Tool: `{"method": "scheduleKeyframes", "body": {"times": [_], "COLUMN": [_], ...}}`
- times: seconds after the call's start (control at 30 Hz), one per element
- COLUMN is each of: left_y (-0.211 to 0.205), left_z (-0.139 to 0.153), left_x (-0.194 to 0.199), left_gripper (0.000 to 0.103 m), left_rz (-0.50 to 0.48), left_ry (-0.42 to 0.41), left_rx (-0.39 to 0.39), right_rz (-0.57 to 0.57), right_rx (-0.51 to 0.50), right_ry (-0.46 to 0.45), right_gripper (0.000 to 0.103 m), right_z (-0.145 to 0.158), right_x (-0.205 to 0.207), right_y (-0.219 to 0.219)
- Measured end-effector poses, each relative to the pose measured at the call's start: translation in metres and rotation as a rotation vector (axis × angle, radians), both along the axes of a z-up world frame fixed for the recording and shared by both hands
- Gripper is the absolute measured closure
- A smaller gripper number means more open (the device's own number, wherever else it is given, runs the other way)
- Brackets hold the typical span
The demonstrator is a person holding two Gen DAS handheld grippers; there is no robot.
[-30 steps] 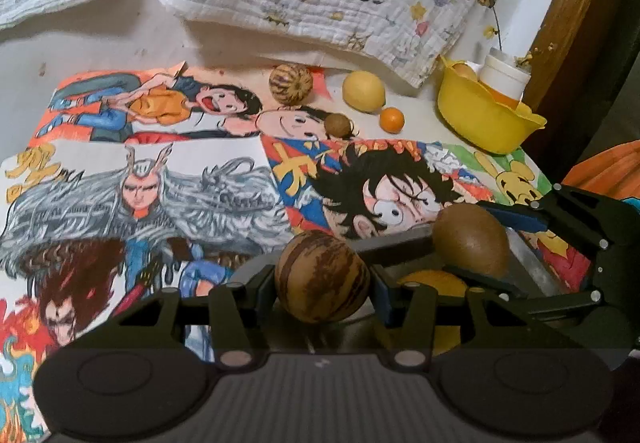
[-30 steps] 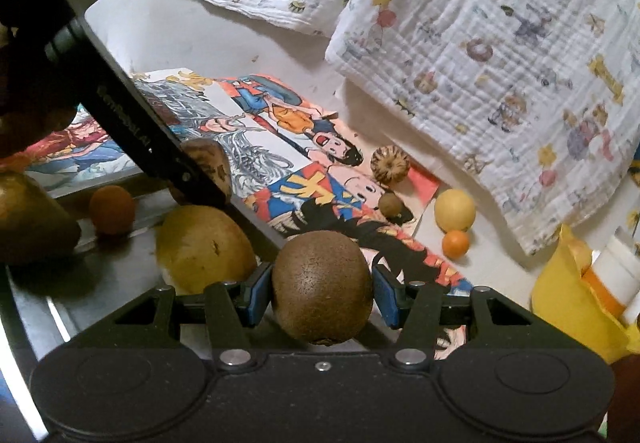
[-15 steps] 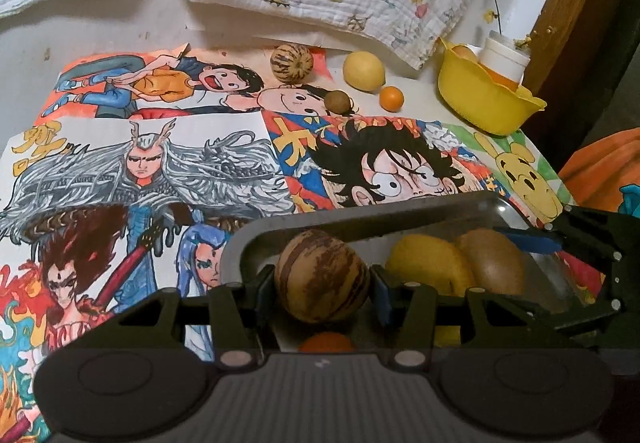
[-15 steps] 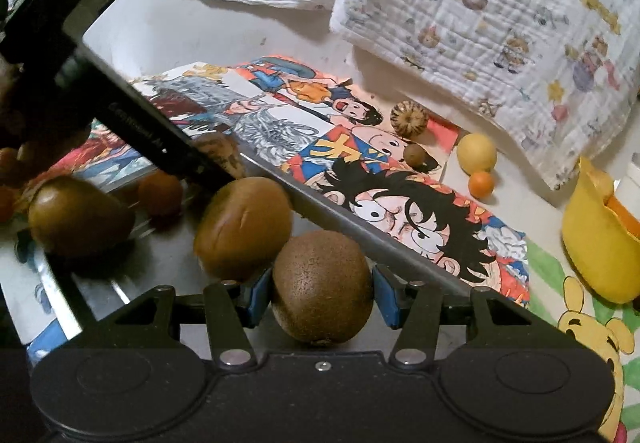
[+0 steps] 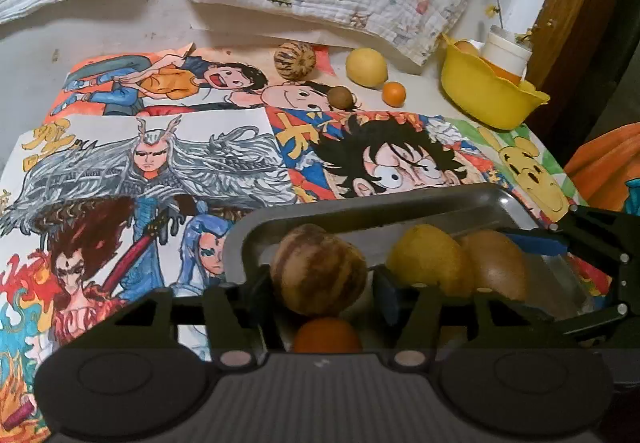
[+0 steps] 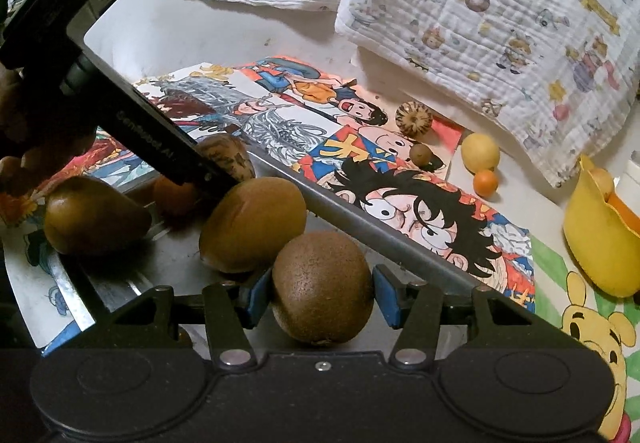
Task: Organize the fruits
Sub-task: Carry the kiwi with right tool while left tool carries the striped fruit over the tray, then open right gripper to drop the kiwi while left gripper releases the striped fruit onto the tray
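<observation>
Left wrist view, left gripper (image 5: 320, 289) just opening around striped fruit (image 5: 318, 269), right gripper (image 6: 322, 295) grasping kiwi (image 6: 322, 287)

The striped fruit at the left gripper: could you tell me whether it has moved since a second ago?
Yes. The striped fruit went from over the metal tray's rim to inside it, between the left gripper's jaws, which have just been opening.
</observation>
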State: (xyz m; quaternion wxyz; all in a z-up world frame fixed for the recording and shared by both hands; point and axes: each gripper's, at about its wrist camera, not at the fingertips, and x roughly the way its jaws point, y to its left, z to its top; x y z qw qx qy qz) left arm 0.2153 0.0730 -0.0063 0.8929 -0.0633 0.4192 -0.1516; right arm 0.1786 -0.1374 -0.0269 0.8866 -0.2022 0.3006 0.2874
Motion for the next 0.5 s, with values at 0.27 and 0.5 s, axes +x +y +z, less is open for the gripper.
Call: {"method": "scheduleKeyframes", "body": {"times": [0.27, 0.5], "left_y": [0.003, 0.010], "left_z": [0.010, 0.024], "left_x": [-0.018, -0.051], "left_gripper": [0.021, 0.006], "left_rz": [0.012, 0.030], "left_ry": [-0.019, -0.073], "left_rx": [-0.012, -0.001], "right_rz": [-0.043, -0.035], "right_rx": [0.106, 0.190], "right_ry": [-0.008, -0.022], "right_gripper": [0.031, 0.014], "right_z": [0.016, 0.031], "right_x": [-0.018, -0.050], "right_y": [-0.012, -0.013]}}
